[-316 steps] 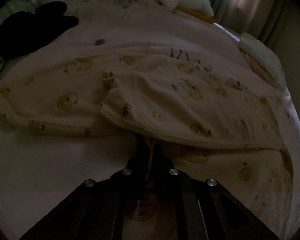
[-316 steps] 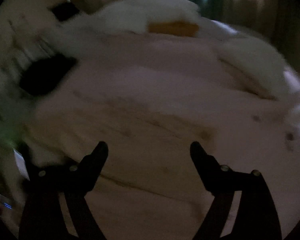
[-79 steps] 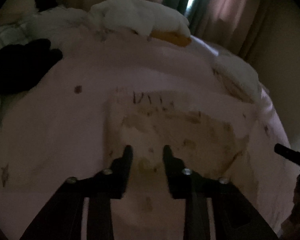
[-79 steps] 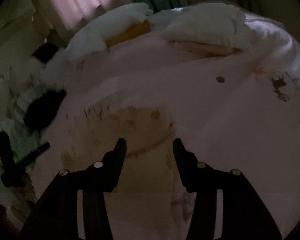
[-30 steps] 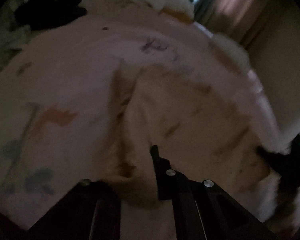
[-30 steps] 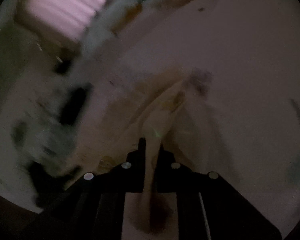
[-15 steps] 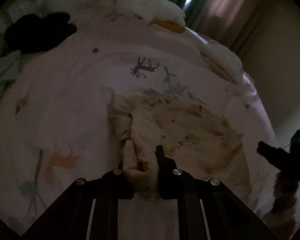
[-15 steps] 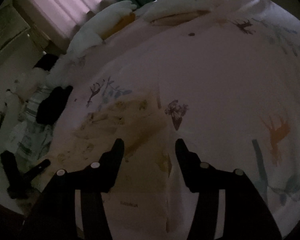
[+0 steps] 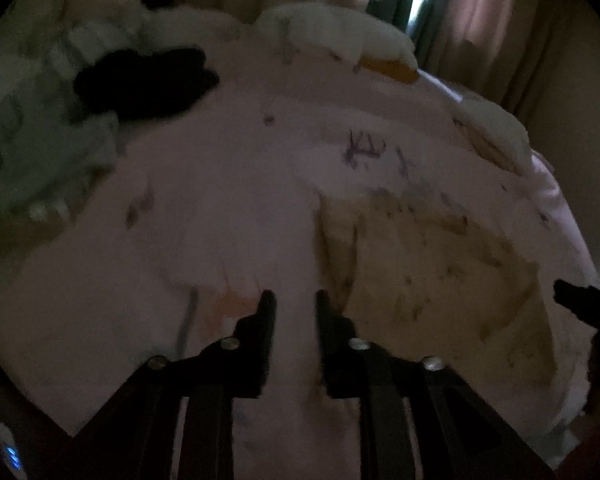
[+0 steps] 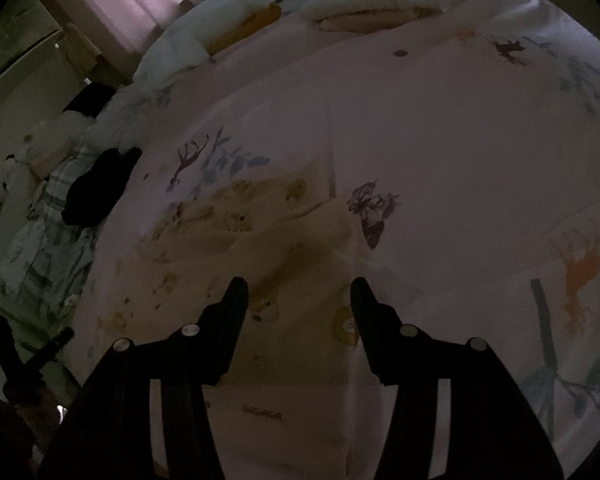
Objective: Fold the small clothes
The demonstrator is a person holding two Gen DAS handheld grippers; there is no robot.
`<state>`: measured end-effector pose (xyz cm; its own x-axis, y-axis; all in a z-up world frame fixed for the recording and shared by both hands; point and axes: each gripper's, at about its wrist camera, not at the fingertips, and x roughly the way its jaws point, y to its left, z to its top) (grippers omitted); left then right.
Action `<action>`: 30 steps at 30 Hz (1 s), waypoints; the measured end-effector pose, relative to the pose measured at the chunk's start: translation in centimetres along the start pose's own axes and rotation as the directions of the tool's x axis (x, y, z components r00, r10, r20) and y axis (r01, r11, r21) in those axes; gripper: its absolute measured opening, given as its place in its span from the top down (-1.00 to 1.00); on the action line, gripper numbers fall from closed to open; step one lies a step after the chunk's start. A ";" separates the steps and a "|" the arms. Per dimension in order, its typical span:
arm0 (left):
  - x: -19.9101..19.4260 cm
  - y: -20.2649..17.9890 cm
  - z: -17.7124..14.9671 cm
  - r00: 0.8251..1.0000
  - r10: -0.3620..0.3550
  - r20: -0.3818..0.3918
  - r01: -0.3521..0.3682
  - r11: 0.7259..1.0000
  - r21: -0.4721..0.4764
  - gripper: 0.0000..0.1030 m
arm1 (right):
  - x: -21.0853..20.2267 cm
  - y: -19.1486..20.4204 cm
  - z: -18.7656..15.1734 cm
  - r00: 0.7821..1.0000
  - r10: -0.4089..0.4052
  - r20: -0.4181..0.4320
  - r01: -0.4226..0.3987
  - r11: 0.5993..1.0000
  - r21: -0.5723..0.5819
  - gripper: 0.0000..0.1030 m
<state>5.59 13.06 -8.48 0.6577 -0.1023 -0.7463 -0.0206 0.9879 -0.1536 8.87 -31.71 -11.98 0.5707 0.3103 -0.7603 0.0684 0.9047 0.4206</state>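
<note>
1. our left gripper [image 9: 291, 300] hung over the bed with its jaws a little apart and nothing between them; they had just been opening, and only bare sheet showed in the gap.
2. our right gripper [image 10: 299, 287] was wider, its jaws also just opened, parted above the garment without pressing on it.
3. the small cream garment [image 10: 236, 248], printed with little figures, lay flat just ahead of the right gripper and to the right of the left one, in the middle of the bed towards its near edge. we judged it lay that way because a fold had been laid down and let go.
4. the pink bedsheet [image 10: 440, 140] under it was smooth, a fair surface for pressing creases.
5. further out, a black garment [image 9: 140, 80] sat near the bed's left edge, and white pillows [image 9: 340, 36] along the far edge, all well apart from the work.
6. the light was dim, so we could not tell how neat the fold was.
</note>
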 end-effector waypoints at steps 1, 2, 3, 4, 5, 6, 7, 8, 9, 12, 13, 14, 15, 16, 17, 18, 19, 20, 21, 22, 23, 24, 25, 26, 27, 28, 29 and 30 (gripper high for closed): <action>-0.4 -0.3 0.3 1.000 -0.021 0.023 0.021 1.000 0.005 0.15 | 0.0 0.1 0.0 1.000 -0.004 0.001 0.004 1.000 -0.001 -0.09; -1.0 -0.8 0.5 0.996 -0.049 0.068 0.048 0.999 0.014 -0.03 | -0.2 0.4 0.0 1.000 -0.002 0.002 0.002 1.000 -0.004 -0.11; -1.1 -0.9 0.6 0.994 -0.059 0.090 0.058 0.998 0.015 -0.10 | -0.3 0.6 0.0 1.000 0.005 0.003 -0.005 1.000 -0.009 -0.11; -1.5 -1.3 0.7 0.990 -0.066 0.122 0.064 0.998 0.015 -0.24 | -0.4 0.7 0.0 1.000 0.007 0.004 -0.006 1.000 -0.012 -0.13; -1.5 -1.5 0.8 0.989 -0.064 0.135 0.063 0.998 0.014 -0.41 | -0.5 0.9 -0.1 1.000 0.004 0.008 -0.004 1.000 -0.023 -0.14; -1.5 -1.7 1.0 0.987 -0.059 0.148 0.058 0.998 0.012 -0.49 | -0.7 1.1 -0.1 1.000 0.000 0.011 0.001 1.000 -0.031 -0.14; -1.5 -2.0 1.1 0.986 -0.053 0.157 0.052 0.999 0.011 -0.60 | -0.7 1.2 -0.1 1.000 -0.005 0.013 0.006 0.999 -0.037 -0.17; -1.3 -2.2 1.2 0.986 -0.047 0.160 0.046 0.999 0.013 -0.68 | -0.9 1.3 -0.1 1.000 -0.011 0.015 0.011 0.999 -0.047 -0.21; -1.1 -2.4 1.3 0.987 -0.044 0.157 0.042 0.999 0.016 -0.70 | -1.0 1.4 -0.1 1.000 -0.011 0.015 0.012 0.999 -0.048 -0.23; -0.7 -2.7 1.6 0.989 -0.031 0.145 0.029 0.999 0.015 -0.70 | -1.3 1.6 0.0 1.000 0.003 0.021 -0.002 0.998 -0.055 -0.24; -0.6 -2.8 1.6 0.989 -0.030 0.144 0.028 1.000 0.015 -0.70 | -1.4 1.6 0.0 1.000 0.003 0.027 -0.002 0.998 -0.059 -0.24; -0.5 -2.8 1.6 0.989 -0.031 0.141 0.029 0.999 0.015 -0.71 | -1.5 1.6 0.0 1.000 -0.001 0.031 0.003 0.998 -0.063 -0.24; -0.6 -2.9 1.6 0.990 -0.030 0.138 0.029 0.999 0.014 -0.71 | -1.6 1.6 0.0 0.999 -0.005 0.032 0.007 0.998 -0.065 -0.24; -0.6 -3.0 1.5 0.991 -0.026 0.132 0.024 1.000 0.011 -0.71 | -1.5 1.7 0.1 1.000 -0.009 0.030 0.011 0.998 -0.069 -0.24; -0.4 -3.1 1.6 0.992 -0.020 0.126 0.018 1.000 0.011 -0.71 | -1.5 1.7 0.1 1.000 -0.012 0.027 0.014 0.997 -0.072 -0.24; -0.3 -3.1 1.6 0.992 -0.017 0.123 0.015 1.000 0.013 -0.71 | -1.5 1.7 0.1 1.000 -0.015 0.026 0.017 0.997 -0.073 -0.24; -0.3 -3.2 1.6 0.993 -0.012 0.119 0.010 1.000 0.017 -0.71 | -1.4 1.6 0.1 1.000 -0.019 0.025 0.021 0.997 -0.072 -0.24; -0.2 -3.4 1.6 0.993 0.001 0.114 -0.003 1.000 0.021 -0.71 | -1.4 1.6 0.1 0.999 -0.021 0.025 0.023 0.997 -0.070 -0.24; -0.2 -3.5 1.5 0.993 0.019 0.114 -0.022 1.000 0.022 -0.71 | -1.4 1.5 0.0 1.000 -0.021 0.023 0.023 0.997 -0.067 -0.24; -0.1 -3.6 1.4 0.992 0.046 0.115 -0.049 0.999 0.024 -0.71 | -1.4 1.6 -0.1 1.000 -0.020 0.022 0.021 0.998 -0.066 -0.24; -0.1 -3.8 1.3 0.989 0.093 0.118 -0.097 0.995 0.030 -0.71 | -1.3 1.5 -0.2 1.000 -0.017 0.018 0.019 0.998 -0.063 -0.24; 0.1 -4.1 1.3 0.981 0.154 0.118 -0.160 0.986 0.040 -0.71 | -1.2 1.5 -0.3 1.000 -0.020 0.014 0.020 0.998 -0.061 -0.24; 0.3 -4.6 1.2 0.963 0.240 0.122 -0.250 0.966 0.070 -0.71 | -1.1 1.4 -0.5 0.999 -0.031 0.011 0.031 0.998 -0.060 -0.27; 0.4 -4.9 1.1 0.953 0.277 0.125 -0.290 0.953 0.094 -0.71 | -1.0 1.4 -0.6 0.999 -0.043 0.008 0.044 0.997 -0.060 -0.31; 0.6 -5.4 1.0 0.942 0.309 0.132 -0.326 0.936 0.132 -0.71 | -0.9 1.4 -0.7 0.999 -0.052 0.006 0.053 0.997 -0.061 -0.32; 0.7 -5.7 0.9 0.936 0.323 0.139 -0.344 0.925 0.163 -0.71 | -0.8 1.3 -0.9 0.999 -0.053 0.003 0.053 0.997 -0.061 -0.32; 0.7 -6.1 0.7 0.930 0.336 0.145 -0.360 0.914 0.189 -0.71 | -0.8 1.2 -1.0 0.999 -0.046 -0.002 0.045 0.997 -0.055 -0.32; 0.6 -6.5 0.6 0.925 0.350 0.152 -0.375 0.904 0.206 -0.71 | -0.9 1.1 -1.1 0.999 -0.039 -0.005 0.039 0.998 -0.048 -0.32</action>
<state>6.56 6.65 -7.57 0.7151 0.2684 -0.6455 -0.1105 0.9552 0.2747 7.52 -30.64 -11.38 0.5637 0.2763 -0.7784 0.0509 0.9290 0.3667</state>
